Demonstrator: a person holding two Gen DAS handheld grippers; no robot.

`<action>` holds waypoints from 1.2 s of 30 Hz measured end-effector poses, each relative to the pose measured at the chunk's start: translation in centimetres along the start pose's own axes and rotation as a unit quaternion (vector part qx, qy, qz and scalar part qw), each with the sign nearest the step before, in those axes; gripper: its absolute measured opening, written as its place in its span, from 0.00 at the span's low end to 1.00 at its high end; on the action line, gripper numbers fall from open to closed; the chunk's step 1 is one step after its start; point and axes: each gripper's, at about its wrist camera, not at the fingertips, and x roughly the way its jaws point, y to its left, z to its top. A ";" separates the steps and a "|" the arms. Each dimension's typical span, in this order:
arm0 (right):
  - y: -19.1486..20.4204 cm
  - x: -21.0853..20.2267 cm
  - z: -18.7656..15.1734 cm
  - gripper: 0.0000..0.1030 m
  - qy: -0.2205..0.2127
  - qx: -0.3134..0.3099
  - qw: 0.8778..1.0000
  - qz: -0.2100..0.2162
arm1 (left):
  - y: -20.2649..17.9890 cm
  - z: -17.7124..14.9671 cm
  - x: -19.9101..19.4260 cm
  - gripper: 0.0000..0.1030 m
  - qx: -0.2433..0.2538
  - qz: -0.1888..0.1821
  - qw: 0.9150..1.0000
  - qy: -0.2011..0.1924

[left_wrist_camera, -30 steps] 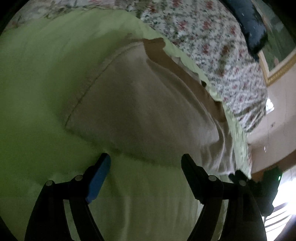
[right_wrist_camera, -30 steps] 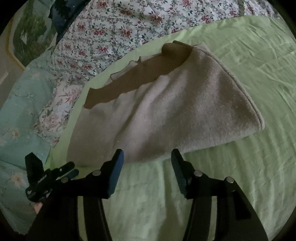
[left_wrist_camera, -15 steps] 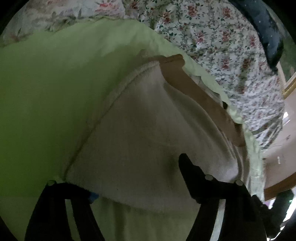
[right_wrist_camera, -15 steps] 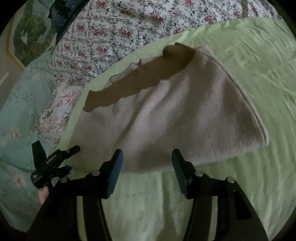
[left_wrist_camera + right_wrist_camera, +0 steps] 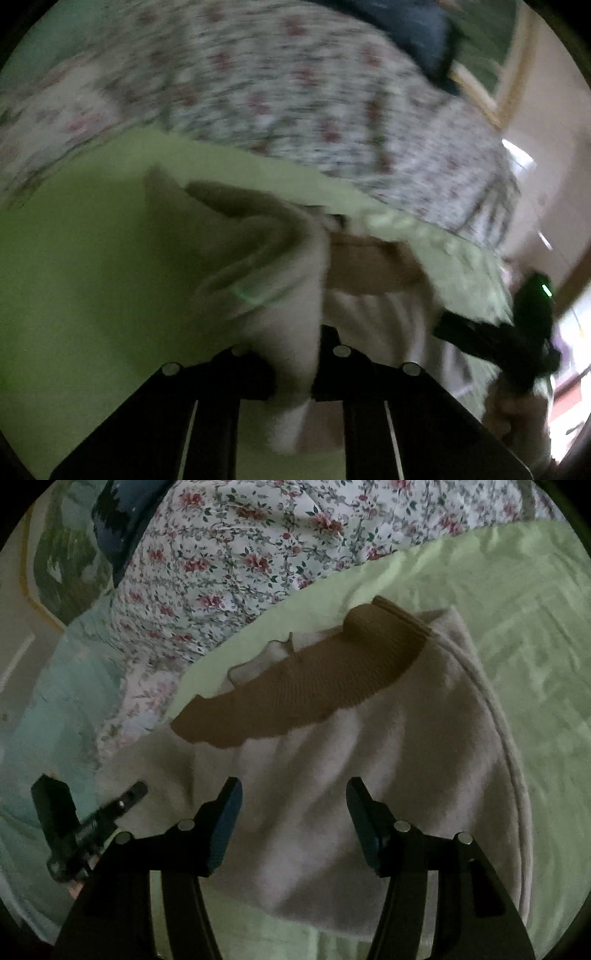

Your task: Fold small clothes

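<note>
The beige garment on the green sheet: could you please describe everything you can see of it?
The beige garment looks like soft fleecy knit with a brown ribbed band along its far edge and a stitched seam down one side. It lies on the green sheet. The left gripper is shut on one bunched, lifted edge; the right gripper hovers open over it.

Beige knit garment (image 5: 369,775) with brown ribbed band (image 5: 306,698) lies on green sheet, one edge lifted.
</note>
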 end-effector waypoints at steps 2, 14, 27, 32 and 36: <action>-0.3 0.5 0.9 0.58 0.008 0.012 0.999 0.031 | -2.5 -0.3 1.3 0.10 0.030 -0.019 0.999 0.010; 2.1 9.6 3.8 0.77 0.128 0.033 0.979 0.152 | -7.2 -4.2 6.6 0.08 0.115 -0.034 0.990 0.071; 8.4 8.4 6.8 0.16 0.080 -0.105 0.986 0.097 | -10.7 -2.8 4.3 0.08 0.142 -0.088 0.984 0.064; 3.9 1.7 7.4 0.16 0.030 -0.111 0.993 0.036 | -16.8 -3.5 6.5 0.08 0.170 -0.130 0.974 0.077; -1.3 -0.3 7.3 0.16 0.026 -0.080 0.996 -0.013 | -19.7 -5.1 10.4 0.08 0.175 -0.132 0.969 0.112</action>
